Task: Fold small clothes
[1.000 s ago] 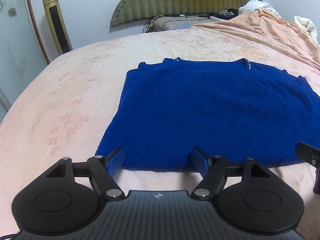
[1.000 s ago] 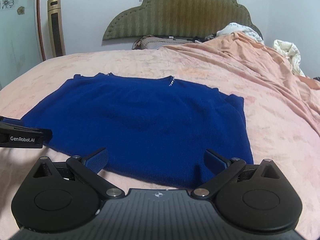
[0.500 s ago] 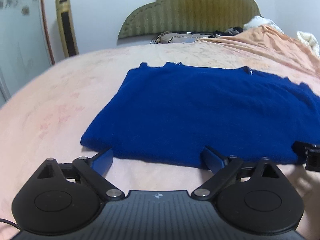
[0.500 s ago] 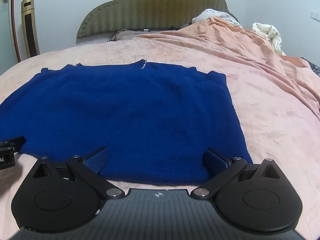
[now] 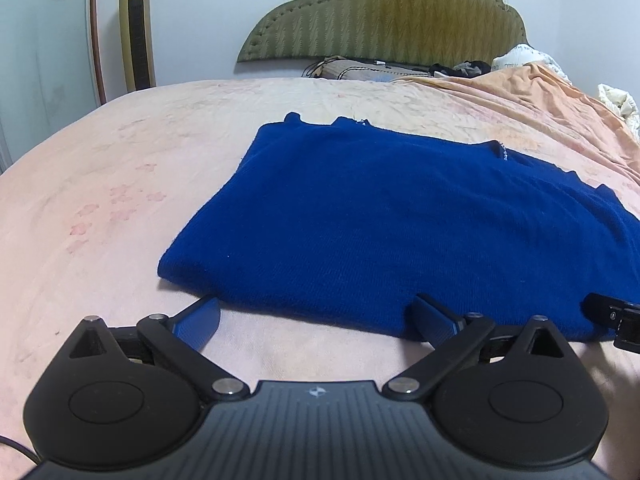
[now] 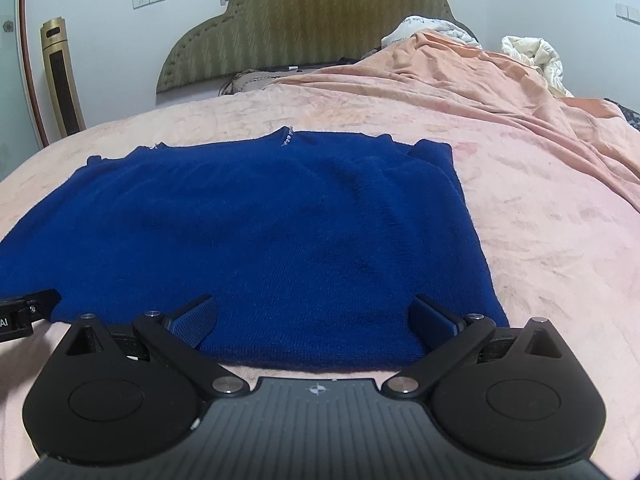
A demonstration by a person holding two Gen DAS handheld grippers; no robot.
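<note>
On the pink bed cover (image 5: pixel 100 184) a blue sweater (image 5: pixel 400 216) lies spread flat, its neckline toward the green headboard (image 5: pixel 384 20) and its hem toward the two grippers. Both grippers sit low at that near hem, side by side. The left gripper (image 5: pixel 316 314) has its jaws spread wide and still opening; its left finger (image 5: pixel 198 320) rests on the bare cover just off the sweater's corner, while its right finger lies at the hem's edge, with the hem running between them but not pinched. The right gripper (image 6: pixel 316 314) also stands wide apart, both fingers over the hem, gripping nothing. An orange blanket (image 6: pixel 500 92) is bunched on the bed's far right, and a gold tower fan (image 5: pixel 138 28) stands by the wall.
</note>
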